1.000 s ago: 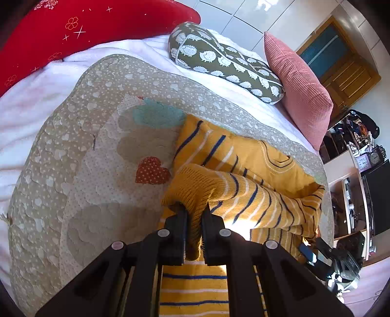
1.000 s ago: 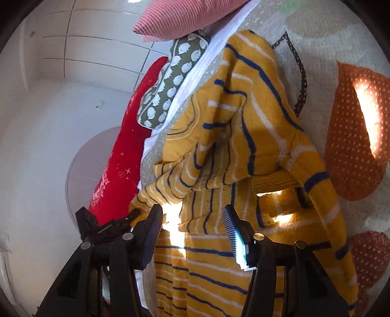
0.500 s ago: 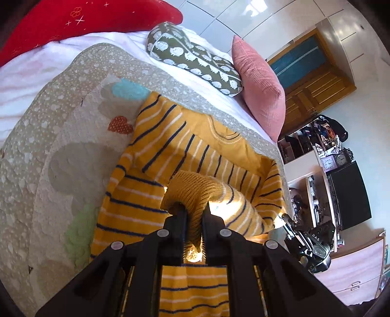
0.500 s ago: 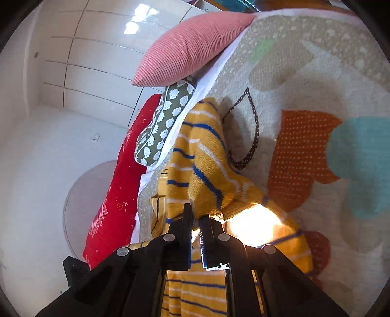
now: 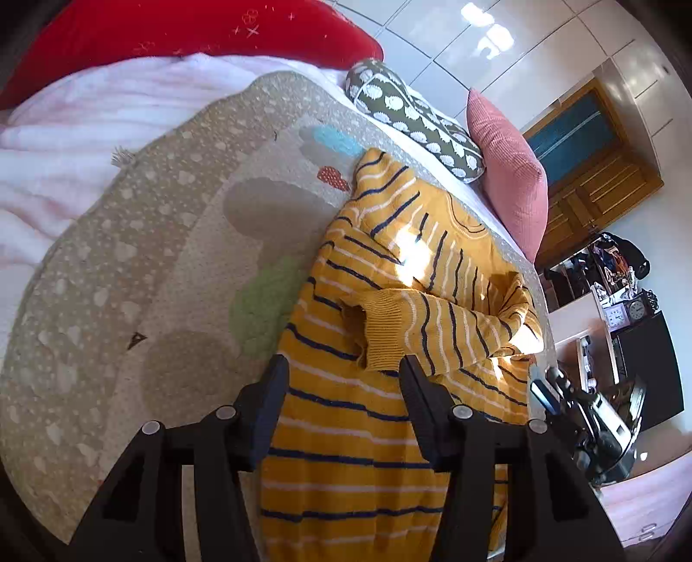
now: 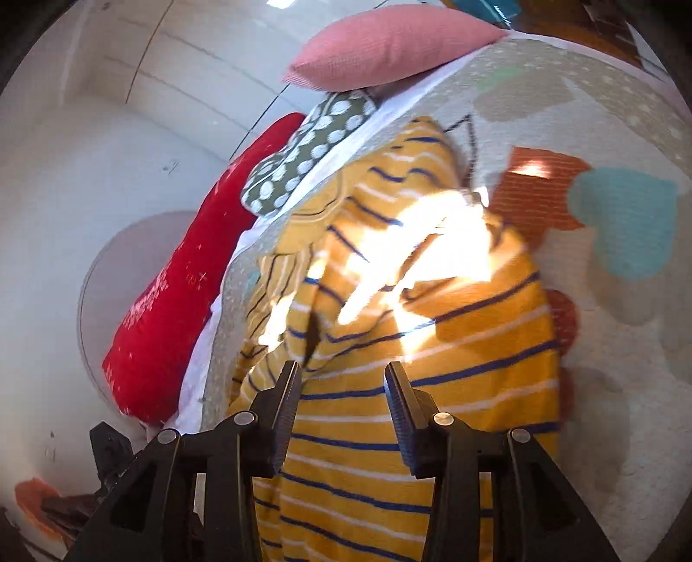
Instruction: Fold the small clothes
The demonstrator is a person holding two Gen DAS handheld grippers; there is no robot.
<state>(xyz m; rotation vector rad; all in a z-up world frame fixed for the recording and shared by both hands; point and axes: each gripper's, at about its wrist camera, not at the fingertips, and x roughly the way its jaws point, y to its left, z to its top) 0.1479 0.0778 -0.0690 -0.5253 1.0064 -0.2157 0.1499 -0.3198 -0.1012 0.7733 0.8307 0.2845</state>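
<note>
A small yellow sweater with navy and white stripes lies on the patterned play mat on the bed. One sleeve with a ribbed cuff lies folded across its body. My left gripper is open and empty just above the sweater, near the cuff. In the right wrist view the sweater has both sleeves folded inward, partly washed out by sun glare. My right gripper is open and empty over its lower body. The right gripper also shows in the left wrist view past the sweater's right edge.
A red pillow, a green patterned cushion and a pink cushion line the head of the bed. A white blanket lies under the mat. A desk with clocks and a wooden door stand to the right.
Both grippers have opened and let go of the sleeves, which now lie folded across the sweater's body. Both grippers have pulled back a little from the sweater.
</note>
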